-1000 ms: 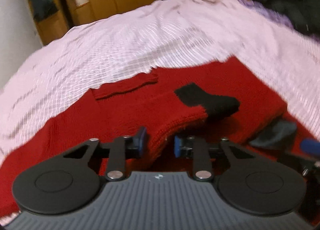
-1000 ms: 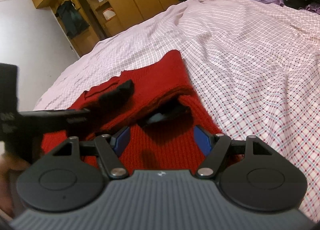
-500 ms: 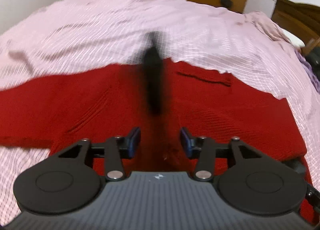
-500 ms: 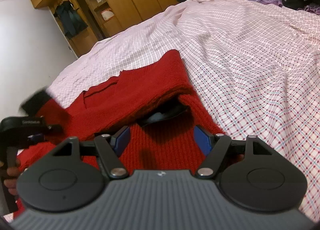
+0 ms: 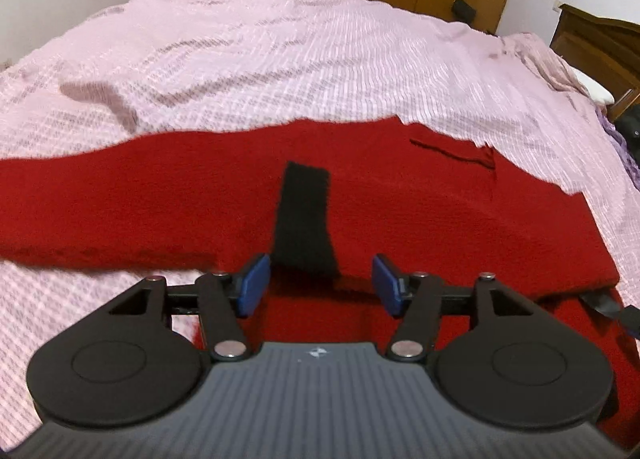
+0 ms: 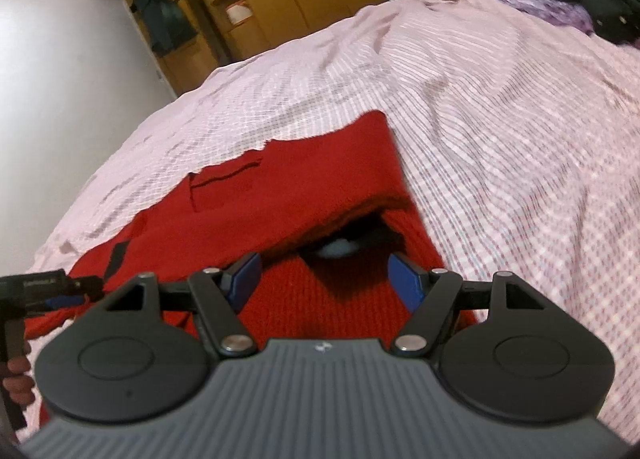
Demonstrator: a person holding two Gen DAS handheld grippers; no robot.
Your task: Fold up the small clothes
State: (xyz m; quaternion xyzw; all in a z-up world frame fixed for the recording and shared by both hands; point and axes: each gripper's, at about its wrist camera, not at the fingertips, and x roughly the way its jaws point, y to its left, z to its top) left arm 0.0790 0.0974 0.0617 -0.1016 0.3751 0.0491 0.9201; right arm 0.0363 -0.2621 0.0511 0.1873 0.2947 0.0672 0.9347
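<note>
Left wrist: both tongs (image 5: 320, 285) (image 6: 326, 281) apart over red sweater (image 5: 160, 187); black cuff (image 5: 306, 215) between.

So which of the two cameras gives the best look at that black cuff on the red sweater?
The left wrist view: the black cuff lies flat on the red sweater, centred and unobstructed. The right wrist view shows it only small, at the far left.

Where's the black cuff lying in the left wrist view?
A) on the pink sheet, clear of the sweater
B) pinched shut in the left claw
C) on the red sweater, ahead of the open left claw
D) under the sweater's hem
C: the black cuff lies flat on the red sweater, just ahead of the left claw, whose blue fingers stand apart and grip nothing.
</note>
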